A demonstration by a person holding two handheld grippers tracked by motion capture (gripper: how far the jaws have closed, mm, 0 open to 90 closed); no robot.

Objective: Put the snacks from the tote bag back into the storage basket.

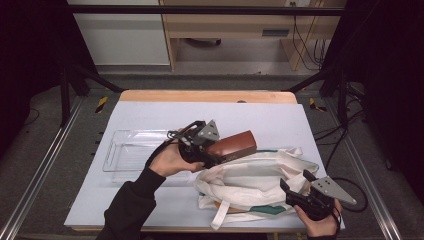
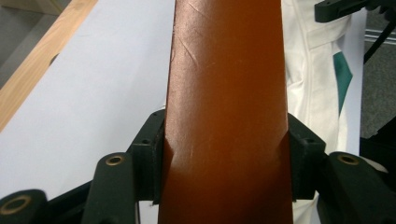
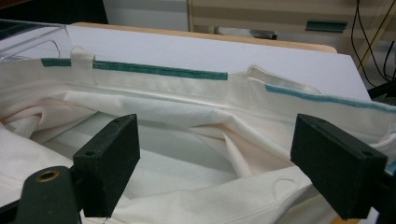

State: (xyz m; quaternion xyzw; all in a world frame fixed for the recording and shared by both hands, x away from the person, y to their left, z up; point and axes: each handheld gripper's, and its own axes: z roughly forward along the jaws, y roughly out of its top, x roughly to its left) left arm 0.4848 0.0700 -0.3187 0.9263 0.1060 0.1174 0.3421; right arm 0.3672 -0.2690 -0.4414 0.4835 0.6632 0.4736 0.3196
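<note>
Two grippers, one brown case, one white bag, on table.
Left gripper (image 1: 212,150) clamped on case (image 1: 232,144) above bag (image 1: 250,180) mouth; right gripper (image 1: 295,187) open wide beside bag rim.

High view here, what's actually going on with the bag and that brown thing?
A person works at the table with a gripper in each hand. The left gripper is shut on a brown case, holding it just above the far edge of a white tote bag. The right gripper sits open at the bag's near right side, its jaws apart over the bag's mouth, not pinching the cloth. A clear plastic tray lies to the left.
</note>
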